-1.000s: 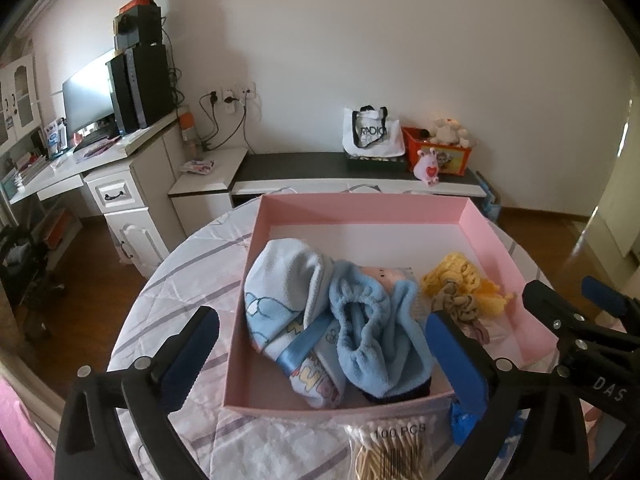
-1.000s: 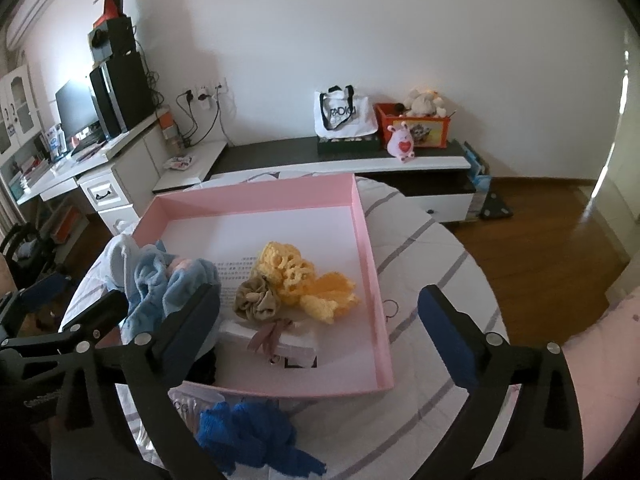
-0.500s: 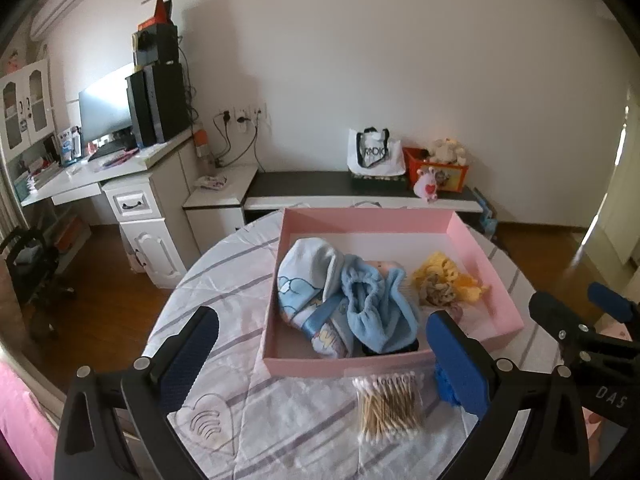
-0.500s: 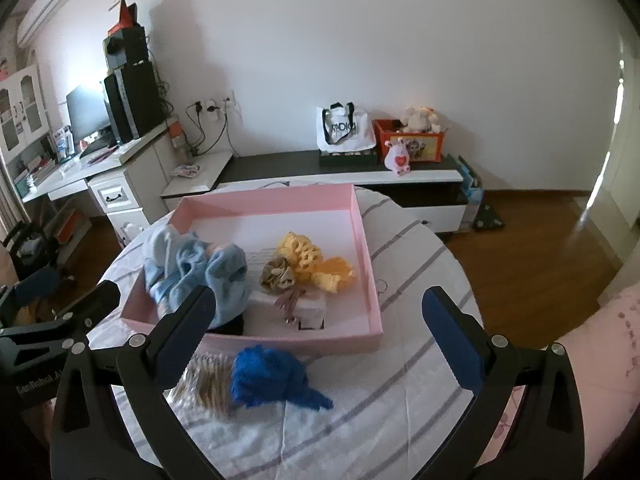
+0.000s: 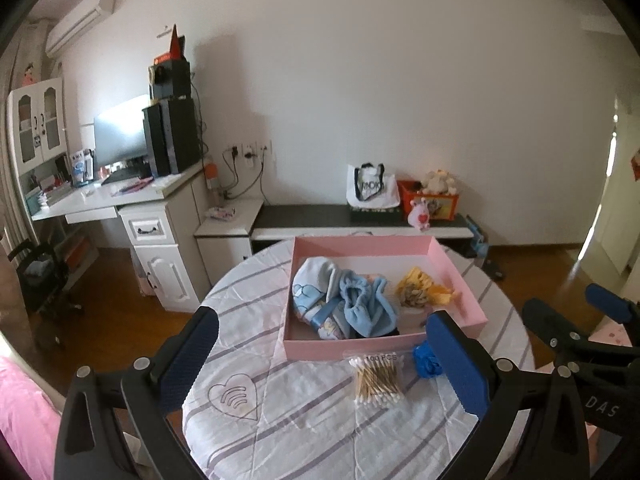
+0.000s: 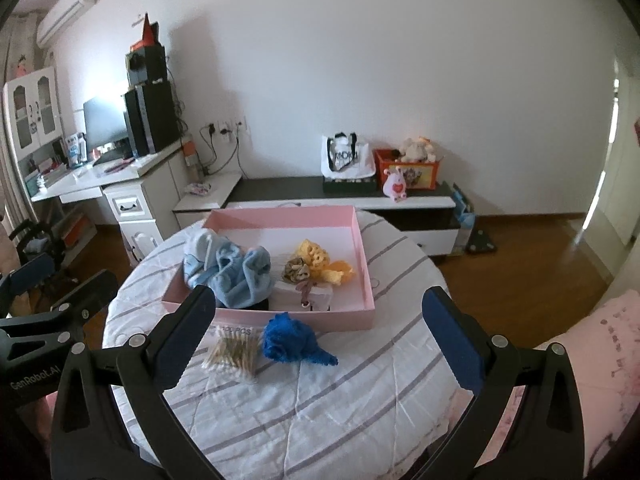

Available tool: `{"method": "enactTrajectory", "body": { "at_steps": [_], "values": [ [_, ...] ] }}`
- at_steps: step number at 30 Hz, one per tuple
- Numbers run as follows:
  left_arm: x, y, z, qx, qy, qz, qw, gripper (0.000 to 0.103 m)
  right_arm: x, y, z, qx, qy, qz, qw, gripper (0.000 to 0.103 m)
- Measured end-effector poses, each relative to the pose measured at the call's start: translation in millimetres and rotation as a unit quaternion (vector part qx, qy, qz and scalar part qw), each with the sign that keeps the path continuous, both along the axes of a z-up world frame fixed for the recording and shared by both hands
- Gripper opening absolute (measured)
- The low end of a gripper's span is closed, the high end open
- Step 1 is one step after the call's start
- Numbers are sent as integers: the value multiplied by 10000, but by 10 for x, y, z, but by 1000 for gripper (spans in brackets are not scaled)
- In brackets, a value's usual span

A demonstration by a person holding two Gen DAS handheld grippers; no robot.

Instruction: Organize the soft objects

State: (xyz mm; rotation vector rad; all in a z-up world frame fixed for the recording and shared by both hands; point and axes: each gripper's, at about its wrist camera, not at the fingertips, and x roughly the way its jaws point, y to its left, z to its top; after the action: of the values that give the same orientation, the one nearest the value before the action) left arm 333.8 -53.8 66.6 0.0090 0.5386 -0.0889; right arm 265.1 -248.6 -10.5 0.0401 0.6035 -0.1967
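Observation:
A pink box (image 5: 352, 349) (image 6: 276, 314) sits on a round table with a striped white cloth (image 5: 304, 408) (image 6: 360, 392). Inside lie light-blue cloths (image 5: 352, 304) (image 6: 236, 272), yellow knit pieces (image 5: 424, 286) (image 6: 320, 260) and a white packet with a ribbon (image 6: 304, 300). A dark-blue knit piece (image 6: 290, 340) (image 5: 426, 362) lies on the cloth in front of the box. My left gripper (image 5: 324, 364) is open and empty, well back from the box. My right gripper (image 6: 320, 334) is open and empty too, above the near table.
A bag of cotton swabs (image 5: 376, 378) (image 6: 234, 352) lies beside the blue piece. Behind the table stand a low TV bench (image 5: 360, 220), a white desk with a monitor (image 5: 120, 196) and a tote bag (image 6: 344, 160). Pink bedding (image 6: 600, 344) is at right.
Both grippers have pulled back and up from the box; the whole table now shows. Both stayed open and empty. The things in the box have not moved.

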Motion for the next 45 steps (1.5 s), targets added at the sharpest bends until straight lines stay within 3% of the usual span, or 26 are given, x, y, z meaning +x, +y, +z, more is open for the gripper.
{"method": "enactTrajectory", "body": {
  "at_steps": [25, 45],
  "values": [
    [-1516, 107, 403, -42, -1128, 126, 9935, 103, -1094, 391, 616, -419, -1106, 25, 9930, 103],
    [-1769, 58, 305, -91, -1377, 219, 9902, 103, -1439, 559, 730, -614, -1410, 122, 9880, 103]
  ]
}}
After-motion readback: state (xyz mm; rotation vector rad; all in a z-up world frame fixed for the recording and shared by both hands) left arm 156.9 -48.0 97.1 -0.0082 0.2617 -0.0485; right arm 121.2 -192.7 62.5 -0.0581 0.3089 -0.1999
